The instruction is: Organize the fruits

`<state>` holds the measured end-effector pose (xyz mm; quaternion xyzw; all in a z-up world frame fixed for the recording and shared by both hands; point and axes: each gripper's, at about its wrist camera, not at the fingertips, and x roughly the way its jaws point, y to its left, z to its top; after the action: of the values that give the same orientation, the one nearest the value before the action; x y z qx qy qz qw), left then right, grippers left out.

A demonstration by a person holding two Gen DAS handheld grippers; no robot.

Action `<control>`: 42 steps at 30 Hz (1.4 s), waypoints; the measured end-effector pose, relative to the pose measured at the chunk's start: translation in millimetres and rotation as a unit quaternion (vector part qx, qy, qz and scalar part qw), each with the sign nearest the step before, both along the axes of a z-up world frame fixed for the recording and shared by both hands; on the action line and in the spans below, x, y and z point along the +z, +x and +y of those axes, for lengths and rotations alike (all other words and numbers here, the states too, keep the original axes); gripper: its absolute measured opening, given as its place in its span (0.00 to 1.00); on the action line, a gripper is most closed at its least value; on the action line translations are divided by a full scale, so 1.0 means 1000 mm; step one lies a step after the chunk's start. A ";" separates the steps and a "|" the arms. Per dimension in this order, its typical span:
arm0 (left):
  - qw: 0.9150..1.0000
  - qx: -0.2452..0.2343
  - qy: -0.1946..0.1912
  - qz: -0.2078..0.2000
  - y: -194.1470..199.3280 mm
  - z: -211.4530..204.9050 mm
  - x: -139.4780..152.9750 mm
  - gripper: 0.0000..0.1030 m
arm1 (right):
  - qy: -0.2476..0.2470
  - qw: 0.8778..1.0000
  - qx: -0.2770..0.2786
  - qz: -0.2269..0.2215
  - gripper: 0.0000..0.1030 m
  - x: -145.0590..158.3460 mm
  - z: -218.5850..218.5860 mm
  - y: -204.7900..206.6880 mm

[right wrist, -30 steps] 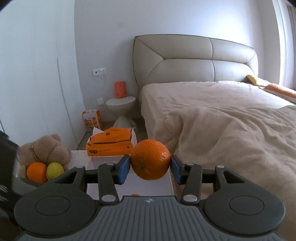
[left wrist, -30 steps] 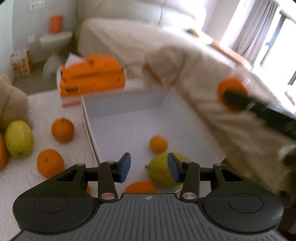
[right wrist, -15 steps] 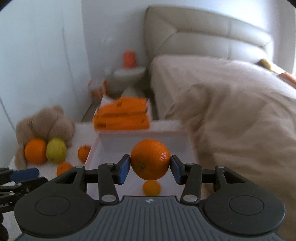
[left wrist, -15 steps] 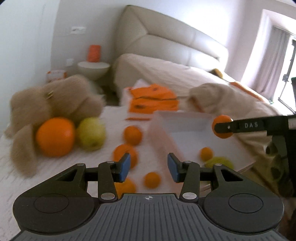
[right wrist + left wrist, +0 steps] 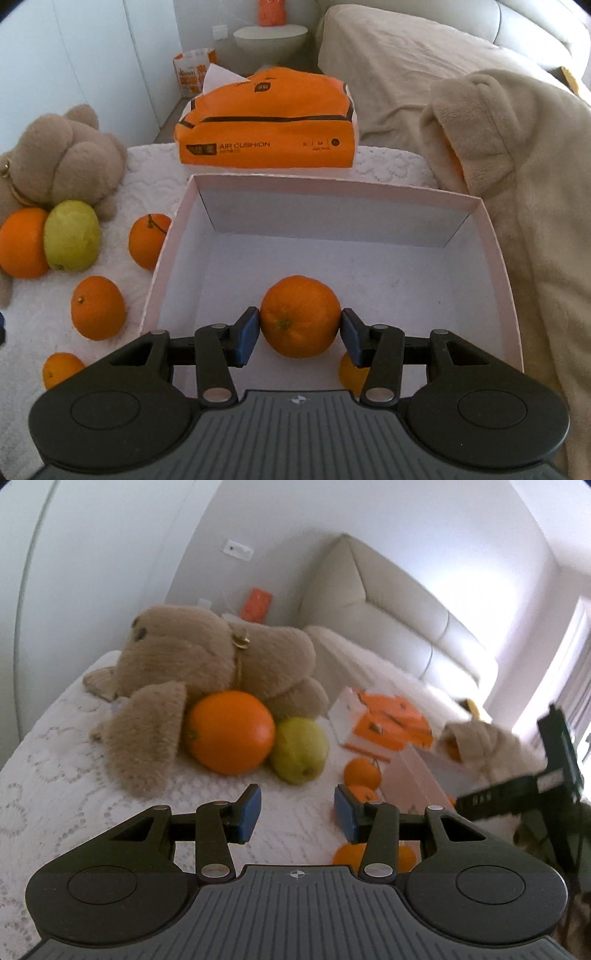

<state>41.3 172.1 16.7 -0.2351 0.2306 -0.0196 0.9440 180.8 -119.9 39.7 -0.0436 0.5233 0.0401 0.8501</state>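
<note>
My right gripper [image 5: 300, 338] is shut on an orange [image 5: 300, 316] and points steeply down into the white box [image 5: 498, 266]. A second orange [image 5: 351, 371] lies in the box, half hidden by the right finger. My left gripper [image 5: 297, 818] is open with nothing between its blue pads, over the white lace cloth. Ahead of it a big orange [image 5: 231, 733] and a yellow-green fruit [image 5: 299, 749] rest against a teddy bear [image 5: 207, 657]. Smaller oranges [image 5: 362, 771] lie beside the box's left wall, with one [image 5: 347, 854] under the left gripper's right finger.
An orange tissue pack [image 5: 266, 129] stands behind the box. A beige fleece blanket [image 5: 517, 147] drapes along the box's right side, with the bed behind. Three loose oranges [image 5: 98, 308] lie on the cloth left of the box. A round side table [image 5: 269, 37] stands by the wall.
The left gripper swung left, away from the box, and now faces the teddy bear and fruit. The right gripper tipped down and sank over the box, still holding the orange.
</note>
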 end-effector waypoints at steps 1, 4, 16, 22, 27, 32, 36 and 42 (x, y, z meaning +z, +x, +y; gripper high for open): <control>1.000 0.003 -0.007 -0.006 -0.001 0.003 -0.002 0.47 | -0.004 1.000 0.000 0.002 0.46 0.000 0.001 0.001; 0.999 0.017 -0.025 -0.015 -0.008 0.013 -0.008 0.47 | -0.019 1.000 0.004 0.008 0.47 0.002 0.002 -0.002; 0.992 0.102 -0.071 -0.027 -0.017 0.045 -0.013 0.47 | -0.031 0.992 0.073 -0.102 0.71 0.073 0.063 -0.028; 0.989 0.117 -0.086 -0.020 -0.020 0.053 -0.018 0.47 | 0.082 0.984 0.135 -0.082 0.72 0.066 0.119 -0.015; 0.987 0.122 -0.100 -0.016 -0.023 0.057 -0.020 0.47 | 0.105 0.987 0.110 -0.044 0.72 0.031 0.150 0.013; 0.987 0.121 -0.102 -0.028 -0.026 0.055 -0.018 0.47 | 0.143 0.986 0.088 -0.019 0.67 0.006 0.149 0.022; 0.988 0.116 -0.101 -0.031 -0.026 0.053 -0.017 0.47 | 0.144 0.985 0.086 -0.026 0.67 0.003 0.147 0.023; 0.987 0.120 -0.101 -0.028 -0.025 0.053 -0.018 0.47 | 0.123 0.986 0.110 -0.008 0.57 -0.002 0.150 0.015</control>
<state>15.8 225.4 -1.4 -0.3545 0.1711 0.0642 0.9170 195.9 29.7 38.1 0.0032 0.4992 0.1969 0.8438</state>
